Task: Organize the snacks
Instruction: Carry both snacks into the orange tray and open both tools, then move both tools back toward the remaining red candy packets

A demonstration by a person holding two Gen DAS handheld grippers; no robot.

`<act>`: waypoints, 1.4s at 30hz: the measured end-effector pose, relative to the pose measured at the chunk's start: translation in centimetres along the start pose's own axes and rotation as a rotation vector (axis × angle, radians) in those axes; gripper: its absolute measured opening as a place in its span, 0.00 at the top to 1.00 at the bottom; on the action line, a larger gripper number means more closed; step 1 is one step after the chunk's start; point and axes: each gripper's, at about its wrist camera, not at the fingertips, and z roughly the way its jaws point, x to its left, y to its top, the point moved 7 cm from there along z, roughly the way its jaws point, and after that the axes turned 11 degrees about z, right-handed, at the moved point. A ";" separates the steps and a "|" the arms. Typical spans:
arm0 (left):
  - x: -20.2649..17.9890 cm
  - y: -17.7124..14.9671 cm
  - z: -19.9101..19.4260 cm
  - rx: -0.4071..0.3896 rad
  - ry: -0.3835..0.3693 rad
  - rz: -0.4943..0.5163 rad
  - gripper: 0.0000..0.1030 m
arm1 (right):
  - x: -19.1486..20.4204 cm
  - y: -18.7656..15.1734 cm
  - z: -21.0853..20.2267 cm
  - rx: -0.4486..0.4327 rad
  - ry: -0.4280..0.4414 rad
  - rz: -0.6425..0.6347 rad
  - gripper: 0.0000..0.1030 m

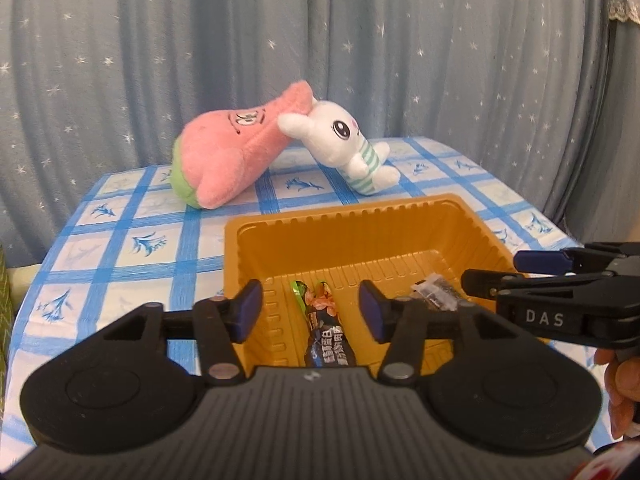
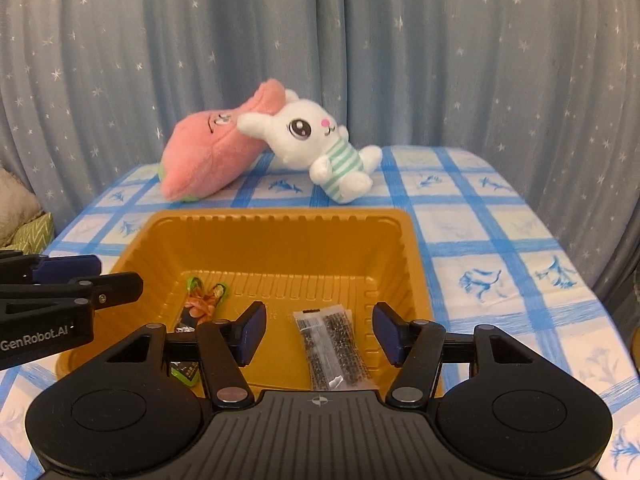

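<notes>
- The left gripper (image 1: 310, 310) hangs over the near wall of an orange plastic tray (image 1: 360, 216), its blue-padded jaws standing apart with nothing pressed between them
- Below that gap, on the tray floor, lies a dark snack packet (image 1: 326, 328) with green and orange printing, its long axis running from 6 toward 12 o'clock
- The right gripper (image 2: 318, 330) hovers over the same tray, jaws likewise parted and clamped on nothing
- Under the right gripper's gap a clear-wrapped speckled snack bar (image 2: 334, 350) rests flat on the tray floor, running from about 11 toward 5 o'clock
- In the right wrist view the dark packet sits at about 9 o'clock from the clear bar, near but not touching it
- The right gripper enters the left wrist view from 3 o'clock, its tips above the tray's right rim; fingers of the person's hand (image 1: 622, 392) show at about 4 o'clock
- The tray sits on a blue-and-white checked tablecloth (image 2: 500, 240)
- Beyond the tray, toward 12 o'clock, a pink plush toy (image 2: 208, 156) lies on its side with a white plush rabbit (image 2: 316, 140) in a green-striped shirt leaning against it
- A pale blue curtain (image 2: 360, 40) with small white stars hangs behind the table
</notes>
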 end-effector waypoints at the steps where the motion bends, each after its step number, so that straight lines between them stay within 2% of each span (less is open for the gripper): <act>1: -0.1 -0.1 -0.7 -0.007 -0.002 -0.004 0.40 | 0.0 -0.1 -0.6 -0.004 -0.002 0.005 0.43; 2: -0.2 -0.2 -1.4 -0.014 -0.002 -0.005 0.33 | 0.0 -0.2 -1.2 -0.006 -0.001 0.011 0.42; 7: -1.0 -1.3 -5.4 -0.039 0.005 0.005 0.20 | 0.3 -1.1 -4.8 -0.032 0.002 0.018 0.42; 12: -1.8 -3.7 -9.4 -0.040 0.021 -0.013 0.11 | 0.3 -2.9 -8.3 -0.037 0.002 0.039 0.42; 14: -2.0 -5.0 -10.8 -0.033 0.030 -0.023 0.07 | 0.1 -4.0 -9.5 -0.035 0.000 0.047 0.39; 17: -2.5 -7.2 -12.7 -0.017 0.032 -0.044 0.06 | -0.2 -5.9 -11.4 -0.025 0.001 0.058 0.30; 23: -4.0 -11.6 -15.0 0.025 0.009 -0.083 0.06 | -1.4 -9.4 -14.1 0.010 -0.014 0.094 0.27; 28: -5.3 -14.4 -16.4 0.041 0.002 -0.063 0.06 | -3.0 -11.9 -16.3 0.026 -0.043 0.139 0.26; 37: -7.3 -17.5 -17.9 0.077 -0.039 -0.043 0.06 | -3.6 -16.7 -19.6 0.075 -0.046 0.139 0.26; 42: -8.2 -18.6 -17.7 0.109 -0.033 0.003 0.09 | -2.2 -19.4 -19.5 0.147 -0.012 0.098 0.26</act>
